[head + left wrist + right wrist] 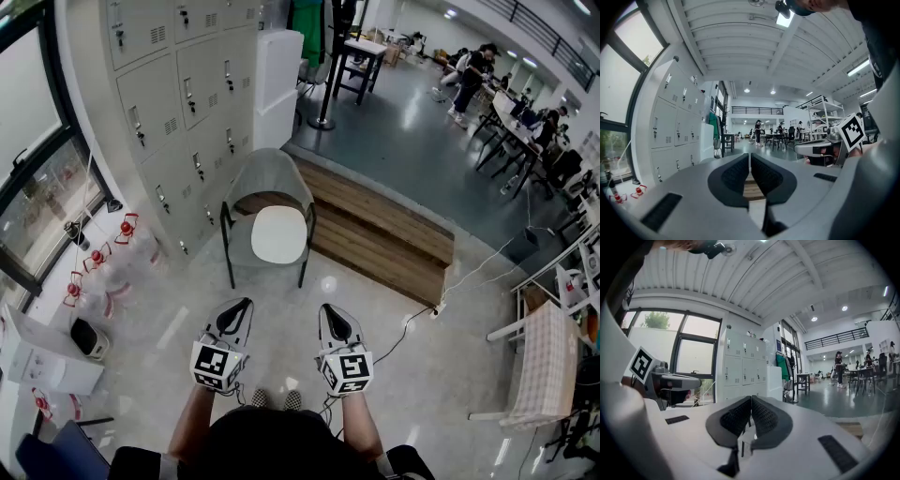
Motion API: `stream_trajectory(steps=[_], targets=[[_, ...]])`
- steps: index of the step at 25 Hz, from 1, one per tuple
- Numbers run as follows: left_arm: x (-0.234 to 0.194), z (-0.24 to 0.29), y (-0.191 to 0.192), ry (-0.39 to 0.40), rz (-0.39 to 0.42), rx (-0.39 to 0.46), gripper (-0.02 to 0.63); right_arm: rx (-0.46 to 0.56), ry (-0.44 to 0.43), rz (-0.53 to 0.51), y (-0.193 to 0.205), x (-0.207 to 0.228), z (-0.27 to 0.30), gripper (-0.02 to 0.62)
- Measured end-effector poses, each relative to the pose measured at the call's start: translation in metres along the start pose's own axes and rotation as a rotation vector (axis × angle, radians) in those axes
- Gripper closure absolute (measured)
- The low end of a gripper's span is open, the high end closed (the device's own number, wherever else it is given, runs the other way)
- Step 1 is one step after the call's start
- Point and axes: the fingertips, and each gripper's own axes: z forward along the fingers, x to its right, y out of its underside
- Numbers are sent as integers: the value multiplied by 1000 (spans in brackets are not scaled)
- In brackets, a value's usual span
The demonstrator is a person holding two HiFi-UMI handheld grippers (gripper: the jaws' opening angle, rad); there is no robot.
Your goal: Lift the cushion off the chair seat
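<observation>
A grey shell chair [272, 183] on dark legs stands by the lockers, facing me. On its seat lies a white rounded cushion [279, 233]. Both grippers are held side by side well short of the chair, above the pale floor. My left gripper [240, 306] is shut with nothing in it; its dark pads [736, 173] meet at the tips. My right gripper [330, 311] is also shut and holds nothing, its pads [764, 418] touching. In the left gripper view, a strip of the cushion [756, 213] and wooden step shows between the jaws. The right gripper view points at the lockers; the chair is mostly hidden there.
Grey lockers [178, 84] line the left wall. A wooden step [384, 230] runs behind the chair up to a grey floor. Red fire extinguishers [94, 262] stand by the window. A cable [412, 323] lies on the floor at right, near a white table [548, 361]. People sit far off.
</observation>
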Motion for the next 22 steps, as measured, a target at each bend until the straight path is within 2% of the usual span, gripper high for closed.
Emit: stream_trajectory(steps=[14, 22], targets=[[-34, -9, 0, 29, -6, 16, 577, 12, 61, -15, -9, -23, 14, 565], [-65, -5, 8, -6, -28, 23, 577, -3, 45, -28, -5, -28, 38, 565]])
